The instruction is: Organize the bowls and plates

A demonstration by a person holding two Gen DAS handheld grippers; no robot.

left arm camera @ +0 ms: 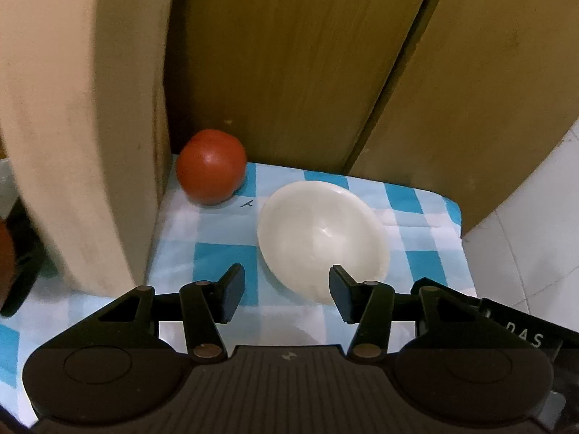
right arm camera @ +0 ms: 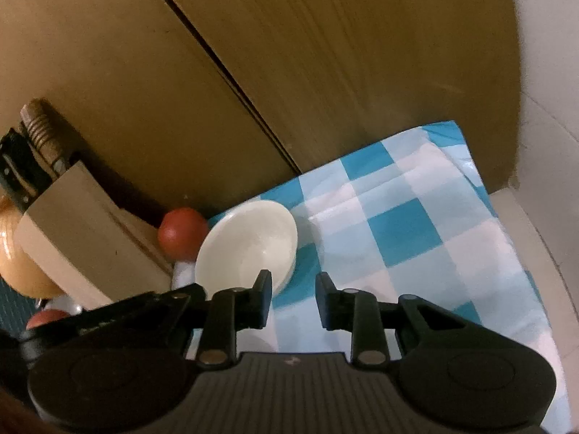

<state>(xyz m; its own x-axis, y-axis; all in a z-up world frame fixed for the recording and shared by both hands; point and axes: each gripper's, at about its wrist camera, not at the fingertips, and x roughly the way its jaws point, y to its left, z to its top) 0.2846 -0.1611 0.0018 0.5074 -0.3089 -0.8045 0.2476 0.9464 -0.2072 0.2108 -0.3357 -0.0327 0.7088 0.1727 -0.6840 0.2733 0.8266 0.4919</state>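
A shallow white bowl [left arm camera: 322, 238] [right arm camera: 249, 242] sits empty on the blue-and-white checked tablecloth [left arm camera: 217, 253] [right arm camera: 398, 235]. In the left wrist view my left gripper [left arm camera: 287, 294] hovers at the bowl's near rim, open; the rim lies in the gap beyond its fingertips and neither pad presses on it. My right gripper [right arm camera: 294, 300] is just to the bowl's right, open by a narrow gap with only cloth showing in it. Its left finger [right arm camera: 264, 298] overlaps the bowl's near edge in the picture.
A red tomato [left arm camera: 211, 166] [right arm camera: 181, 233] lies behind the bowl, against a tall wooden knife block [left arm camera: 83, 126] [right arm camera: 83, 238] with handles [right arm camera: 36, 144] sticking out. Brown panels [left arm camera: 289, 54] close off the back. The table ends at the right over white floor tiles [left arm camera: 524, 235].
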